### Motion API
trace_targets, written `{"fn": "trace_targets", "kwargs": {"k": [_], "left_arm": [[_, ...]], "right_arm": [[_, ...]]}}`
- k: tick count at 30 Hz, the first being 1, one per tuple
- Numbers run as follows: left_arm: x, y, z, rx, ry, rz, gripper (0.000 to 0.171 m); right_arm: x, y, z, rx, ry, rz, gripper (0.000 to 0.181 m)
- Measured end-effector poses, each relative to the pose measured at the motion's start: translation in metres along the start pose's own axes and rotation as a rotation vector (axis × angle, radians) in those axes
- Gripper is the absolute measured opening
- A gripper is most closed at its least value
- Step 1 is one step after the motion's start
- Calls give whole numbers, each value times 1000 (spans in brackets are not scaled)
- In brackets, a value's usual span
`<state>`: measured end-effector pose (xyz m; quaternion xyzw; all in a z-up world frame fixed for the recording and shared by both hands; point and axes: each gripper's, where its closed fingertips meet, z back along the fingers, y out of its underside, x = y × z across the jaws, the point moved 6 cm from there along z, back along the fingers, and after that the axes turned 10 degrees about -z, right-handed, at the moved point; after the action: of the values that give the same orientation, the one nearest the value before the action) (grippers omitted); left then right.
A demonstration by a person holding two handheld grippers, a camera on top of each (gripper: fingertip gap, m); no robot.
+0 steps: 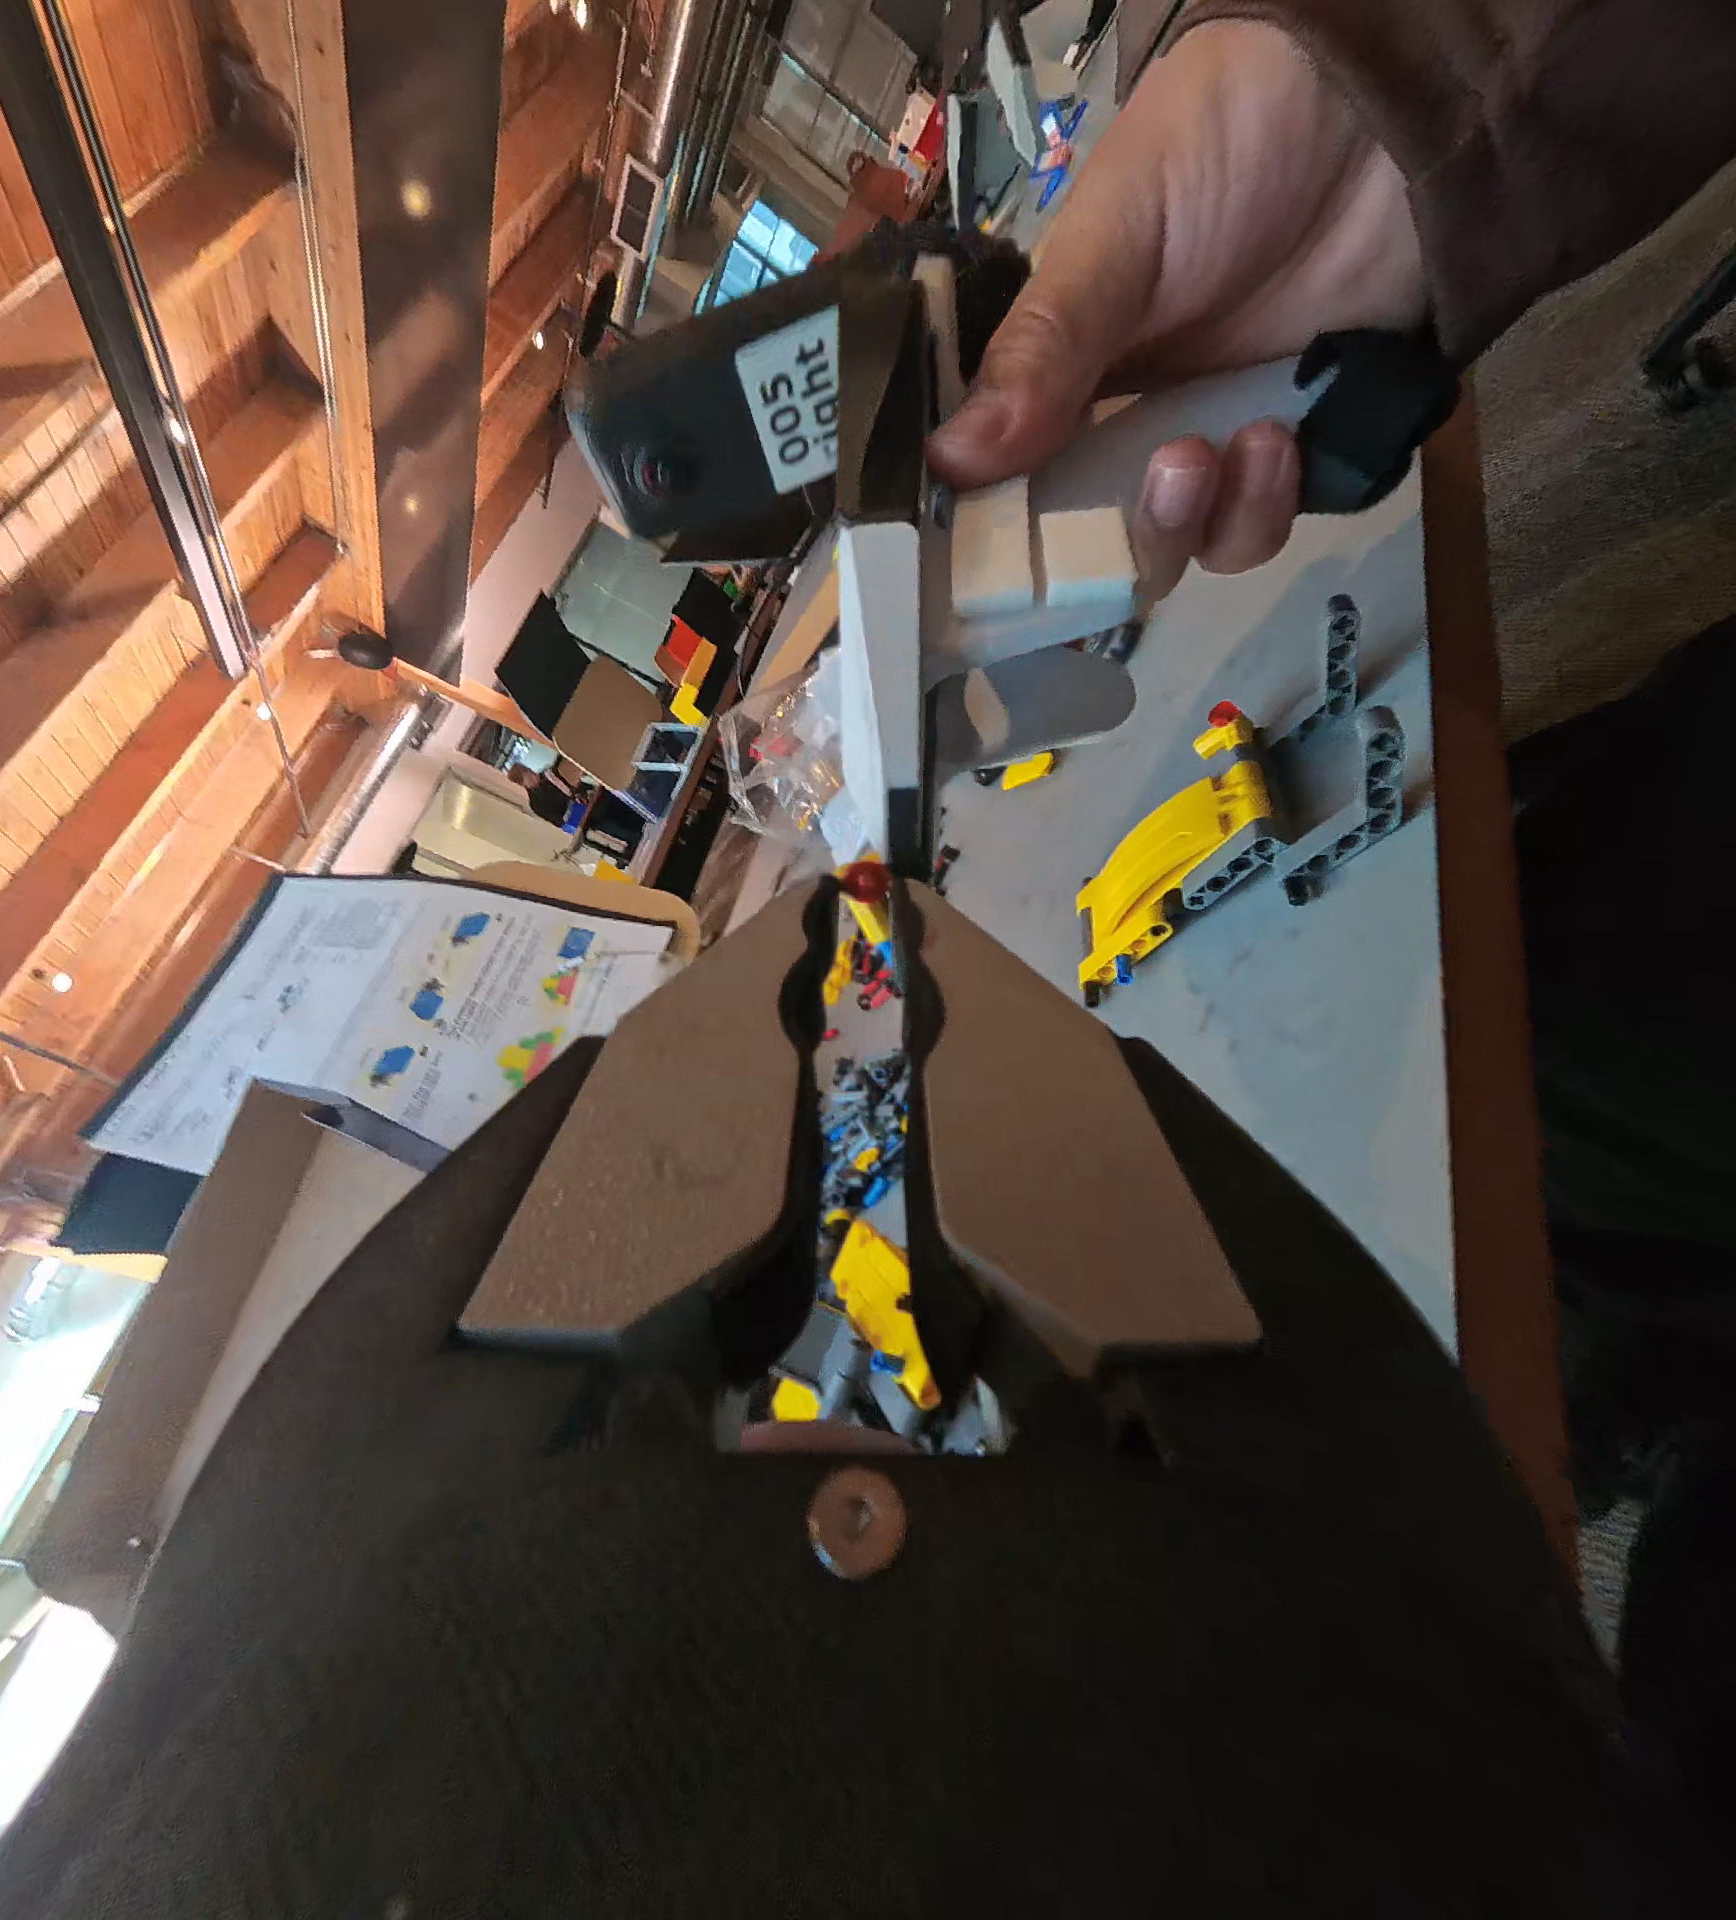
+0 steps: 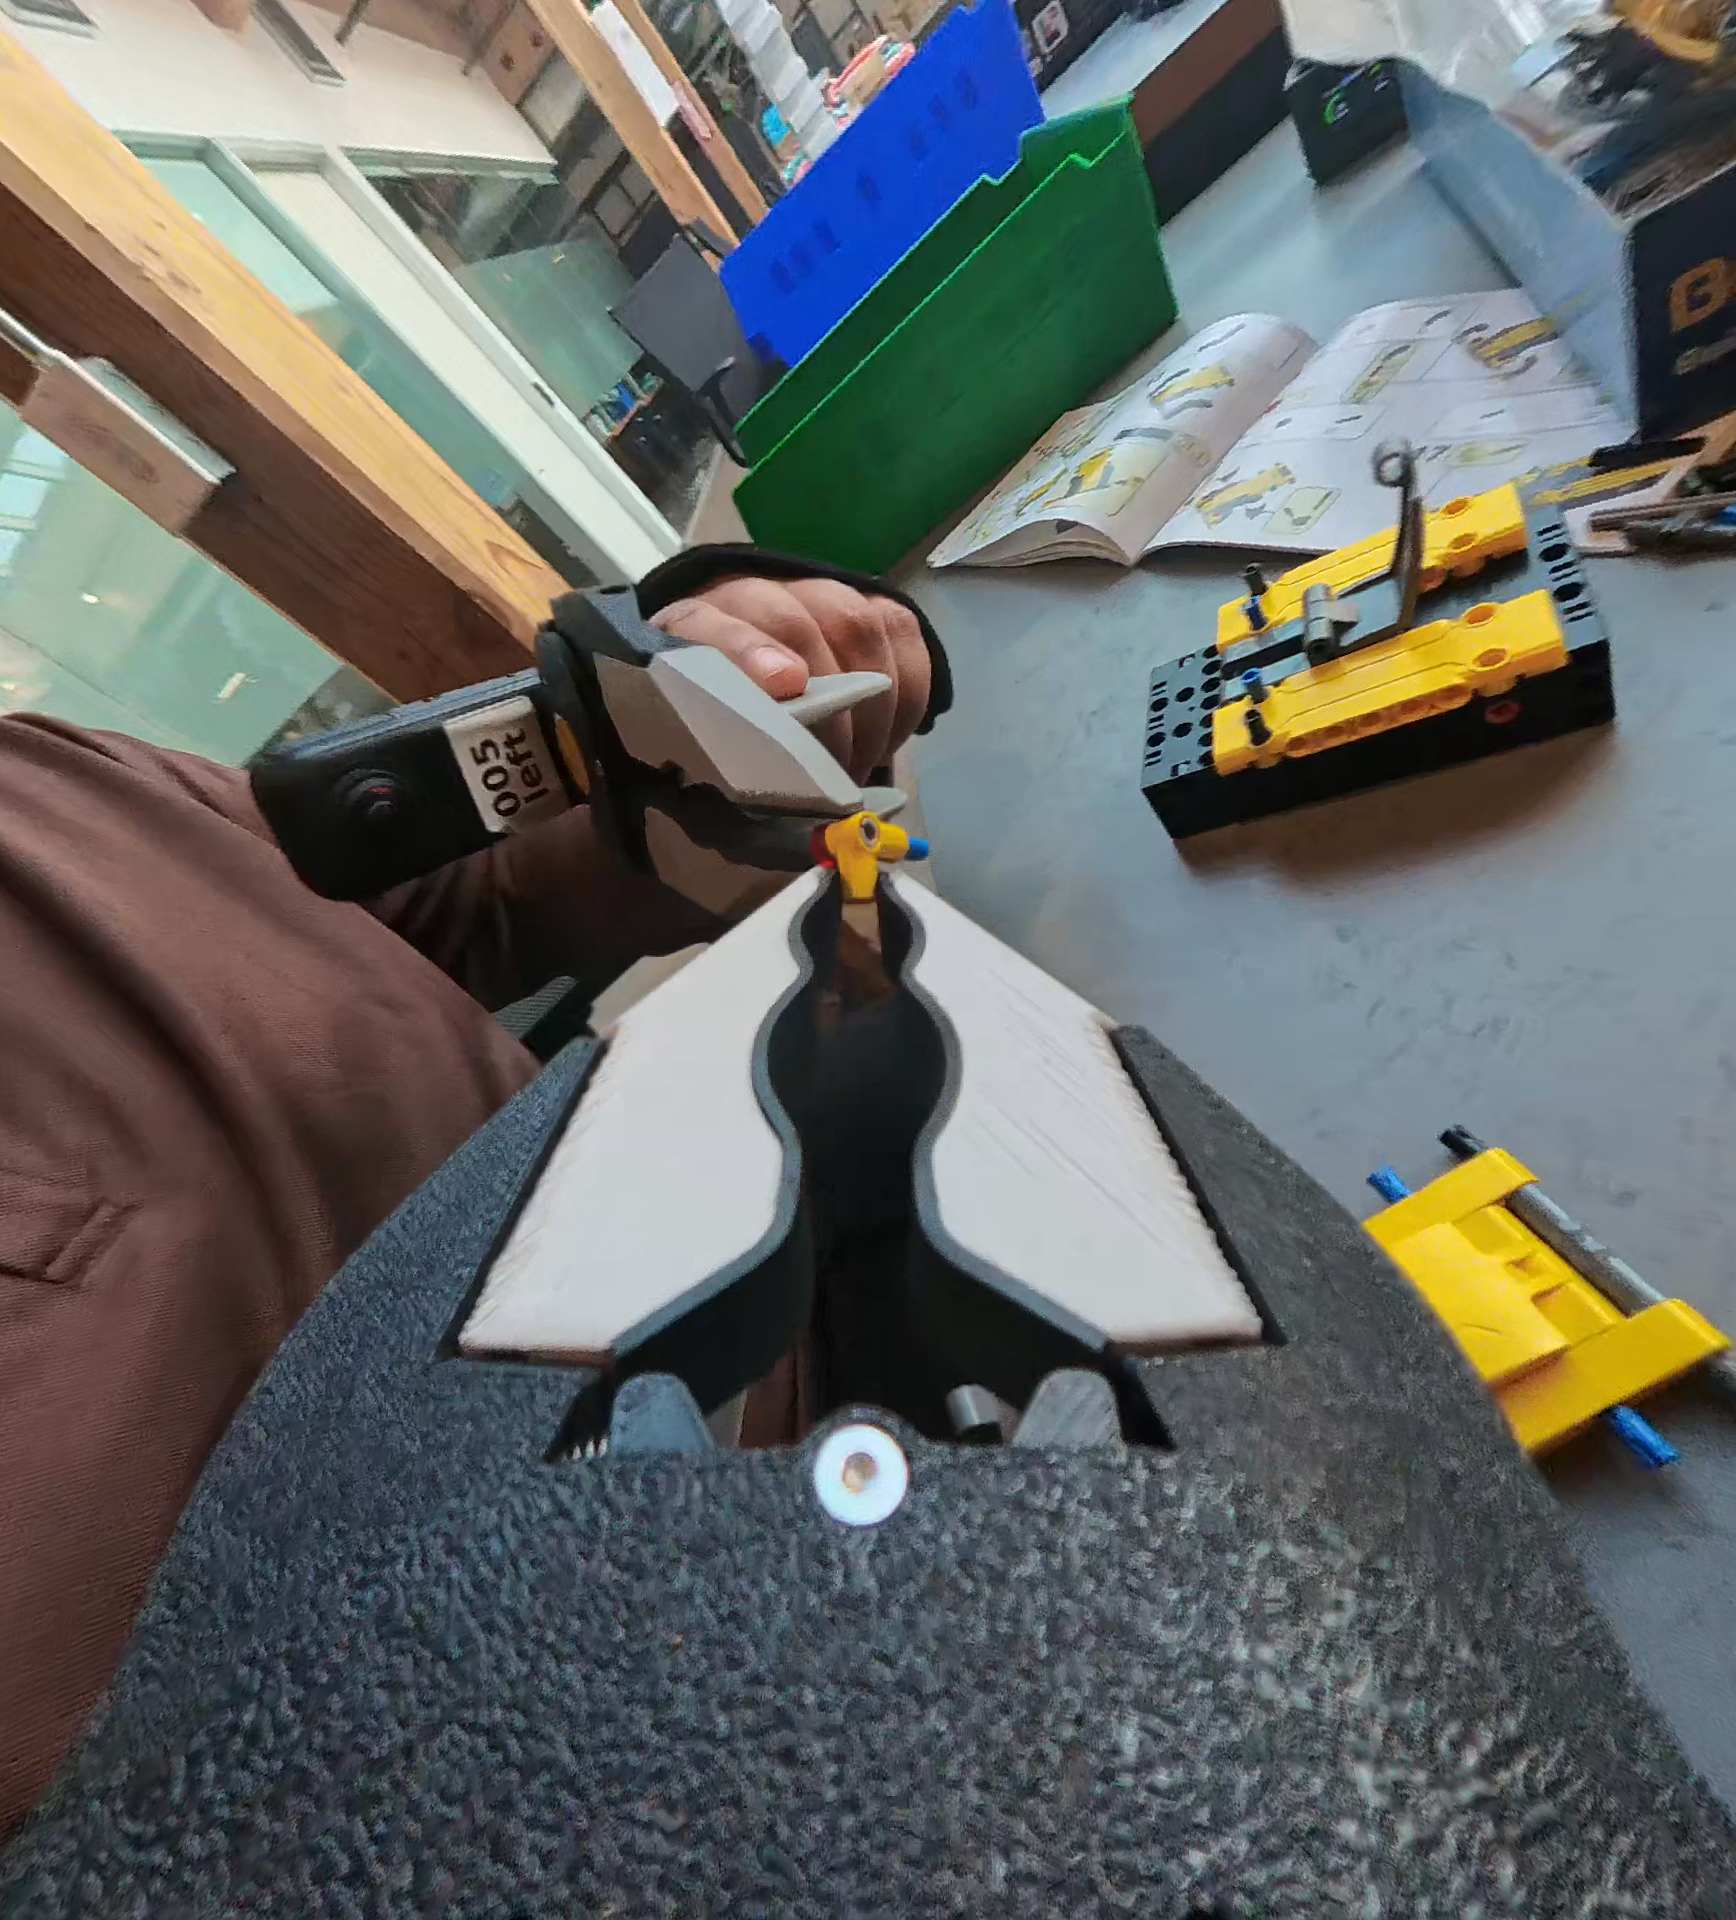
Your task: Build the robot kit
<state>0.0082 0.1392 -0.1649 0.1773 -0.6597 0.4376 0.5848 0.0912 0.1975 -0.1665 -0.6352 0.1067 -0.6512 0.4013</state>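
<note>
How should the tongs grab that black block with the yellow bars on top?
Probably by the black block itself, low down, pinching its two long sides from above. Those sides look flat and parallel. The thin grey lever sticking up looks too flimsy to hold.

Grey tabletop (image 2: pixel 1363 987) with brown edge. Timber beam (image 2: pixel 220 343) and glass partitions (image 2: pixel 64 582) behind. Wood-plank ceiling (image 1: pixel 64 468) with metal duct (image 1: pixel 677 94). Green bin (image 2: pixel 957 384) and blue bin (image 2: pixel 885 187) at the tabletop's far side. Daylight from windows (image 1: pixel 760 249).
</note>
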Motion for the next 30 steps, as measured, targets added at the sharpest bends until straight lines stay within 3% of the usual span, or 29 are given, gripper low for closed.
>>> {"fn": "trace_targets", "kwargs": {"k": [4, 10, 15, 20, 27, 30], "left_arm": [[4, 6, -5, 10, 0, 159, 6], [12, 13, -7, -26, 109, 492, 25], [27, 22, -11, 23, 232, 1020, 30], [26, 21, -14, -89, 382, 1449, 36], [29, 17, -12, -219, 400, 1599, 23], [27, 19, -12, -201, 371, 1598, 11]], "right_arm": [[1, -6, 2, -40, 141, 154, 6], [0, -12, 10, -113, 452, 487, 6], [2, -8, 10, -145, 783, 902, 6], [20, 0, -5, -157, 938, 1236, 5], [29, 10, -19, -106, 1102, 1532, 5], [32, 13, -23, -102, 1132, 1594, 5]]}}
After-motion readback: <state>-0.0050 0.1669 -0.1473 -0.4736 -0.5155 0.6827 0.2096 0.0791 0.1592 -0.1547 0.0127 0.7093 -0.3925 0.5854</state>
